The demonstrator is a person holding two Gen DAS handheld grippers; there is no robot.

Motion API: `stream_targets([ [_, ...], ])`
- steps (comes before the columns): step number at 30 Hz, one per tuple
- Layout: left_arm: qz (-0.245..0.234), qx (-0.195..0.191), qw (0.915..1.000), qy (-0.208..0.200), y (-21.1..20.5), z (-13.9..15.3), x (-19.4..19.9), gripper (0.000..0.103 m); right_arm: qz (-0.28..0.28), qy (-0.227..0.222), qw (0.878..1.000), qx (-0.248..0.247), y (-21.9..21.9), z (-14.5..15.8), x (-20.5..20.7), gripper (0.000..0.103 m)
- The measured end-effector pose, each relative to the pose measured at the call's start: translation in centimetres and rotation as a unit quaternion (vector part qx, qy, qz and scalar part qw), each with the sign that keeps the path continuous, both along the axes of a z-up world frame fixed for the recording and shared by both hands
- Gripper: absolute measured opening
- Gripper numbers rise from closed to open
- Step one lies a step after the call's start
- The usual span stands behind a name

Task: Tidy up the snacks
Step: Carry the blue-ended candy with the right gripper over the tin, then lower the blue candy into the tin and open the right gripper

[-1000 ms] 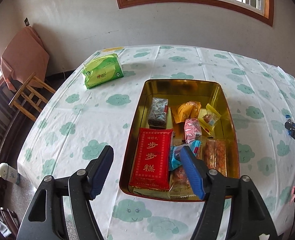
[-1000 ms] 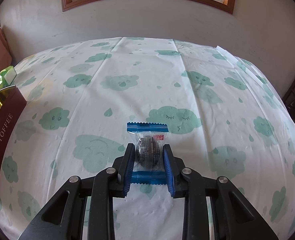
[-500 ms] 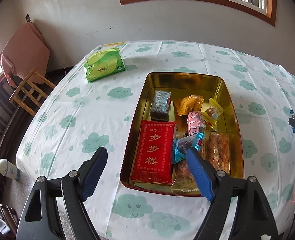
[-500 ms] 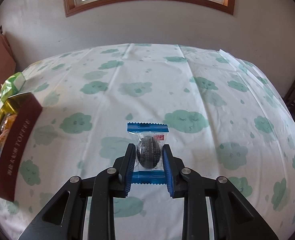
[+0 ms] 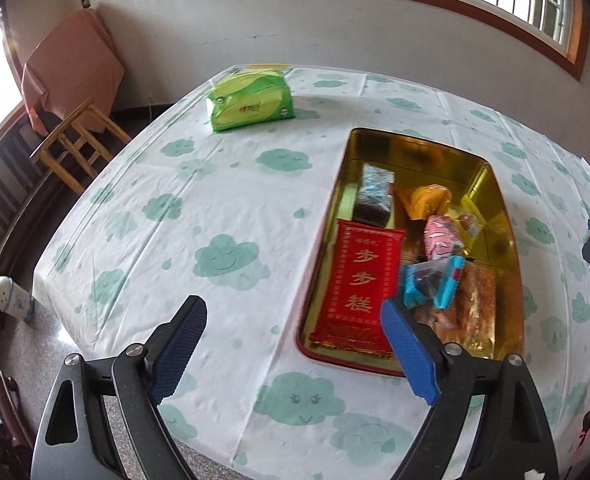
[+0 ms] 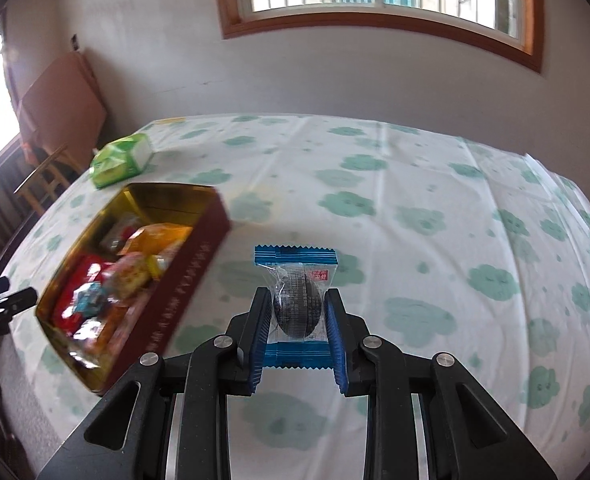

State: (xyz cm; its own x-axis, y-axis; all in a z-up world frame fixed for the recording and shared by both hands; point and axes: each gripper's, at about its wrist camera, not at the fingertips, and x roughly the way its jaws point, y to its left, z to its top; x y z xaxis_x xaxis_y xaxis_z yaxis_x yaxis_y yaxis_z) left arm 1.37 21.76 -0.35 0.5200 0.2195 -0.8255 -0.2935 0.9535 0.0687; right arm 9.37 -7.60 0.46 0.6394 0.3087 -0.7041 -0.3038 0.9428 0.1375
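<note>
Far left, a green tissue pack [image 5: 251, 100] sits on the counter [image 5: 199, 216], well apart from everything. The left claw [image 5: 295, 354] is opening wide — nothing between its jaws, one finger over bare cloth, the other at the near end of the gold tin [image 5: 499, 216]. Inside lie a red box [image 5: 357, 286] and a blue-wrapped sweet [image 5: 431, 282] among other packets. Right claw [image 6: 298, 350] — clamped tight on a clear snack packet [image 6: 295, 306], held above the cloth just right of the tin.
</note>
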Motion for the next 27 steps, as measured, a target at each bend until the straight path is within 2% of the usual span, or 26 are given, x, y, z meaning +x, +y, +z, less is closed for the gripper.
stream_targets([
  [12,0.016,0.005,0.9999,-0.001,1.7,-0.1,-1.3,0.088,0.088,0.001,0.996,0.007,8.4,0.5,-2.1,0.028],
  [27,0.044,0.015,0.9989,-0.004,4.2,0.4,-2.5,0.089,0.127,0.022,0.991,-0.024,14.0,-1.6,-1.5,0.028],
])
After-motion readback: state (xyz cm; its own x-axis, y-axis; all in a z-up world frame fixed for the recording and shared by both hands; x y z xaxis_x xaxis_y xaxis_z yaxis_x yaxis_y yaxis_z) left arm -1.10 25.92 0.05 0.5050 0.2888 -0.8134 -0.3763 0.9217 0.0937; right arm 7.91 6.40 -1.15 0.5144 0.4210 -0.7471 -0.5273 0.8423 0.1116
